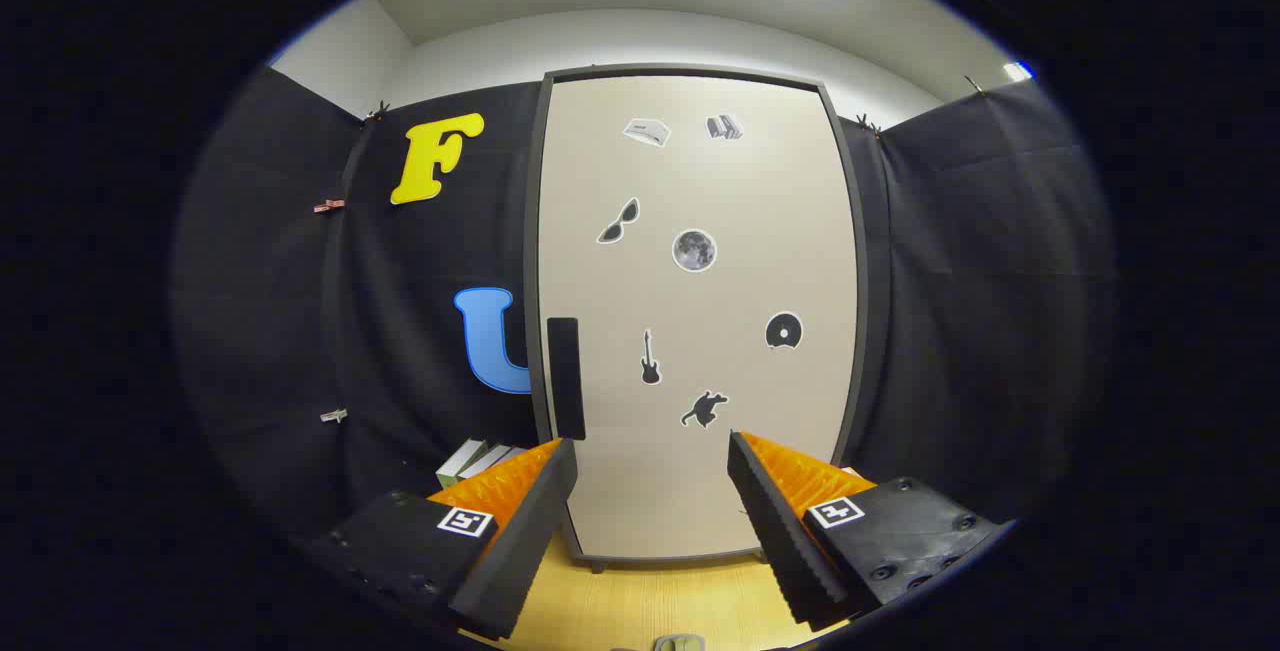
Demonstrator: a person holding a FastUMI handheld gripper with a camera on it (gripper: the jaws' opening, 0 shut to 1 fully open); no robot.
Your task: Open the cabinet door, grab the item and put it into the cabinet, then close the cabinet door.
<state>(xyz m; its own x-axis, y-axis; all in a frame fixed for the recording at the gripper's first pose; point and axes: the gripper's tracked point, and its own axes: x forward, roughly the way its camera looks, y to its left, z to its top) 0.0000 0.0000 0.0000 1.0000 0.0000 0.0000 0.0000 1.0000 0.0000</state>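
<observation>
A tall cabinet with a pale door [700, 311] in a dark frame stands straight ahead on the wooden tabletop [660, 596]. The door is closed and carries several small stickers. A dark vertical handle [566, 378] runs along the door's left edge. My gripper [652, 451] is open, its two fingers spread wide and held a short way in front of the door's lower part. The left fingertip [562, 456] sits just below the handle. Nothing lies between the fingers. Light-coloured flat items [478, 461] lie on the table to the left of the cabinet, partly hidden by the left finger.
Black cloth walls close in the booth to the left, right and behind the cabinet. A small greyish object [680, 643] peeks up at the table's near edge below the fingers. Small clips are pinned to the left wall.
</observation>
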